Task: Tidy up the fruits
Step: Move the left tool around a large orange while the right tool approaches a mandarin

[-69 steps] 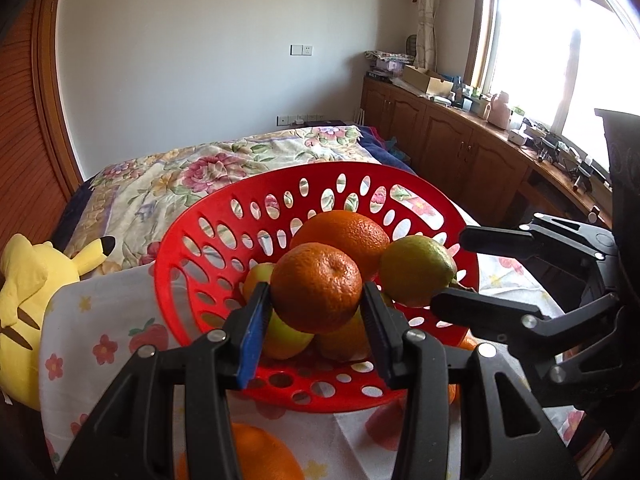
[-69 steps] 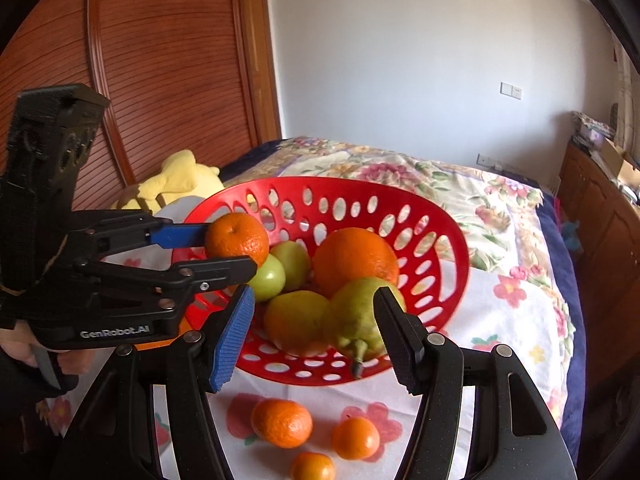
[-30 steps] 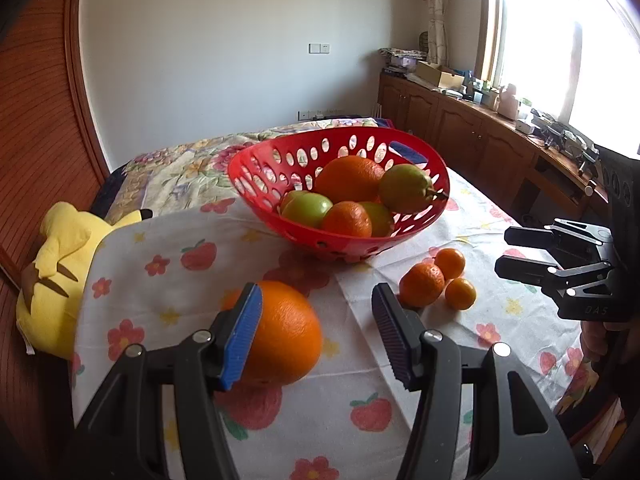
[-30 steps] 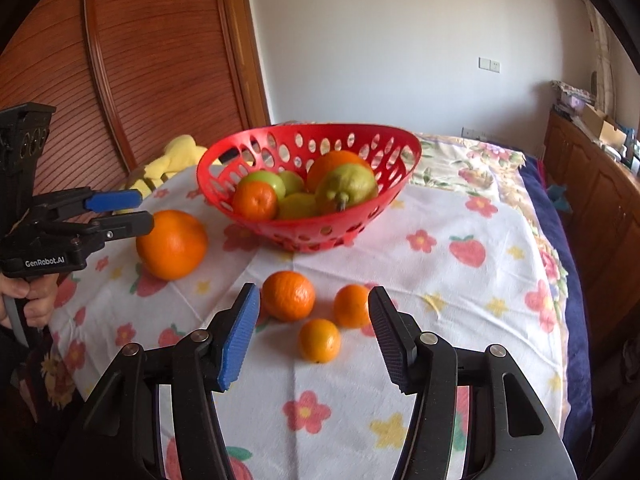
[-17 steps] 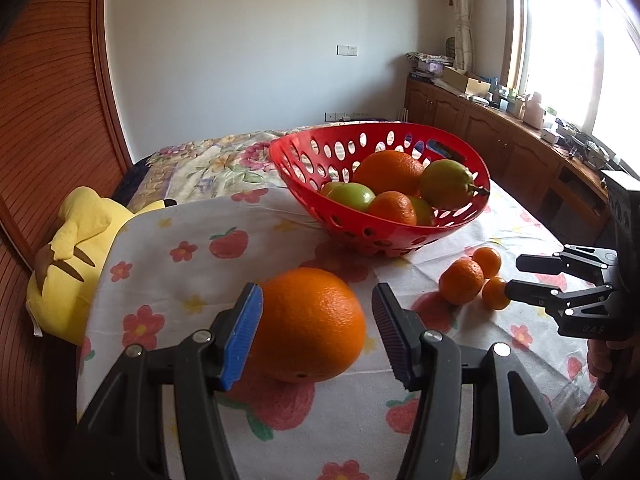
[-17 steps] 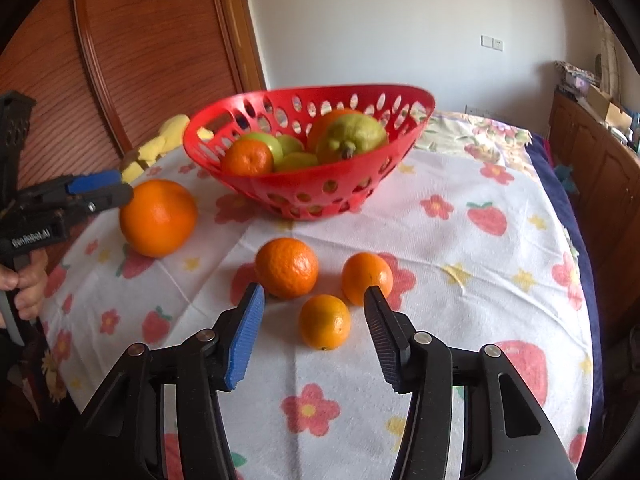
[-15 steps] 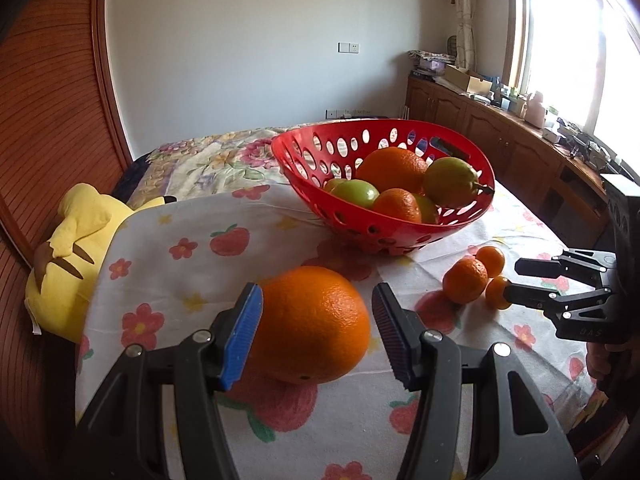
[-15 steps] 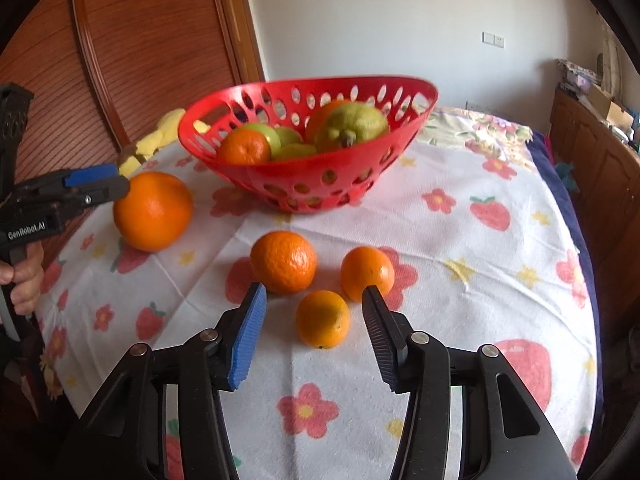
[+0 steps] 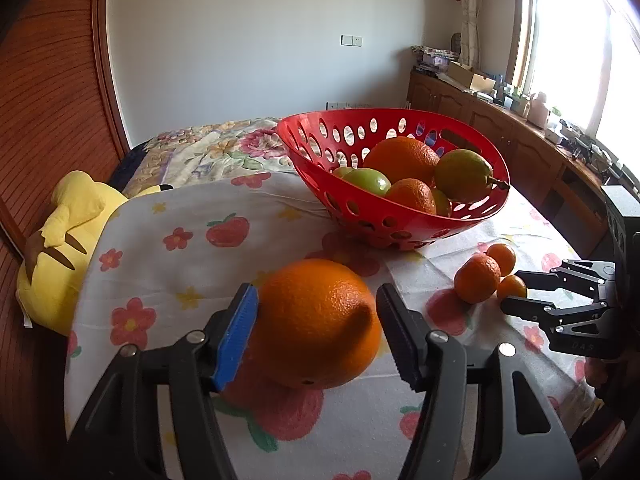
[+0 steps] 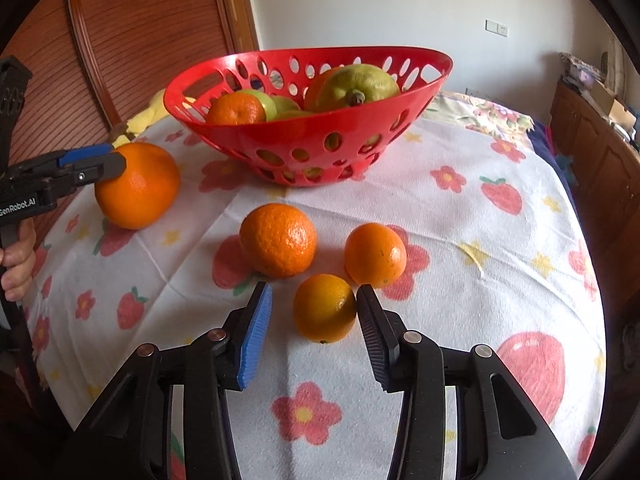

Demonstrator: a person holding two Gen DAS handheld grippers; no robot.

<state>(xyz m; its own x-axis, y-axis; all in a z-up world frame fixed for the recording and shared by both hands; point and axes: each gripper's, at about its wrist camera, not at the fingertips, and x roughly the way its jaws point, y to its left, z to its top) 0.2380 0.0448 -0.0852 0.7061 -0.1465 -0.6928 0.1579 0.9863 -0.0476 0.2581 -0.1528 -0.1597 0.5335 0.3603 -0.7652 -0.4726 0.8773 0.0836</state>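
Note:
A large orange [image 9: 316,320] rests on the flowered tablecloth [image 9: 168,280] between the jaws of my left gripper [image 9: 316,296], which are opening; its blue pad [image 9: 236,336] sits at the peel and the black pad stands just off it. My right gripper [image 10: 314,290] is closing around a small orange [image 10: 325,308], with a gap still at the blue pad. A mandarin [image 10: 278,240] and another small orange [image 10: 375,254] lie just beyond. The red basket [image 10: 304,124] behind holds several fruits.
A yellow plush toy [image 9: 64,232] lies off the table's left edge. A bed with a floral cover [image 9: 212,148] is behind the basket, and wooden cabinets [image 9: 520,148] line the right wall. A person's hand [image 10: 16,264] grips the left tool.
Both grippers came away from the basket and sank to the table. The left jaws, once on a mandarin over the basket, now bracket the large orange. The right jaws narrowed around the small orange.

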